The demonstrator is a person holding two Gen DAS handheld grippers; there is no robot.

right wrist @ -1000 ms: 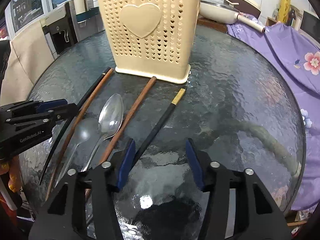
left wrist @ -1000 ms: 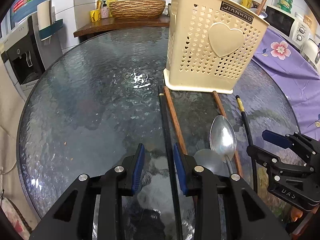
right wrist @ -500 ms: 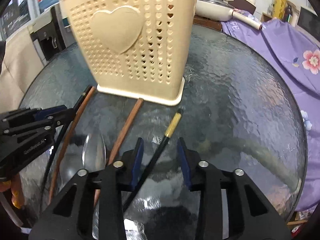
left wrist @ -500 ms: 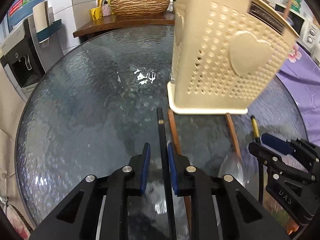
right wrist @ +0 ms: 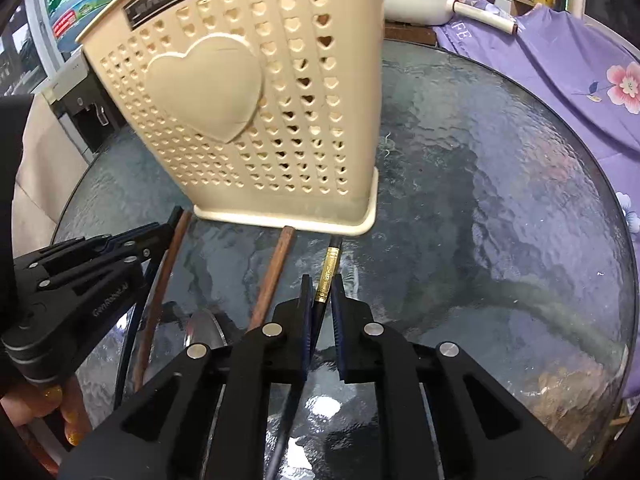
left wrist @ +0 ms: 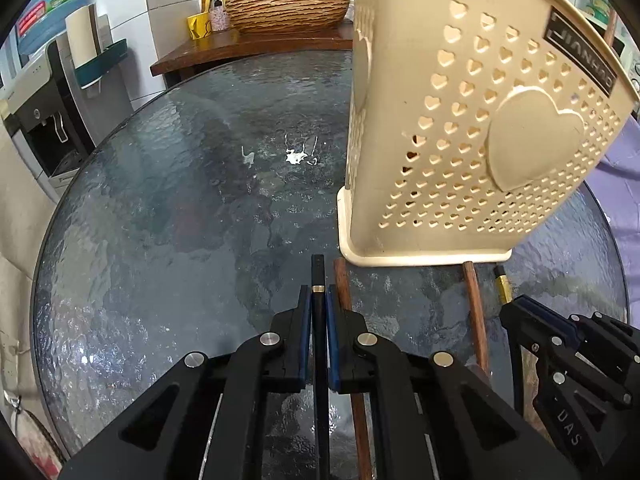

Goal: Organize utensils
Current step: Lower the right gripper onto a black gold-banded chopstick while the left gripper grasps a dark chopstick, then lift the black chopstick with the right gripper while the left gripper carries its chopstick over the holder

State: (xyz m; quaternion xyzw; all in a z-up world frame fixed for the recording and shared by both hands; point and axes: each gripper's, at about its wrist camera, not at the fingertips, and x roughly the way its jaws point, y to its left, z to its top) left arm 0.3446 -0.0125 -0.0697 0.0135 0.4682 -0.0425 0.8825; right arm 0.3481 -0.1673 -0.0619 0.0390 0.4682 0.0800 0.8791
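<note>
A cream heart-pattern utensil basket stands on the round glass table. In front of it lie two brown chopsticks and a metal spoon. My left gripper has its jaws closing, blue pads pressed on a black chopstick just behind its gold ring. My right gripper is likewise closing, pads pinching a second black chopstick below its gold band. Both chopstick tips point at the basket's base. Each gripper also shows in the other view, left gripper and right gripper.
A wooden counter with a woven basin stands beyond the table, a water dispenser to the left. Purple floral cloth borders the right edge, with a white pan behind. A person's fingers hold the left gripper.
Both grippers moved forward toward the basket and their jaws narrowed from wide apart to clamped, the left on the plain black chopstick, the right on the gold-banded one.
</note>
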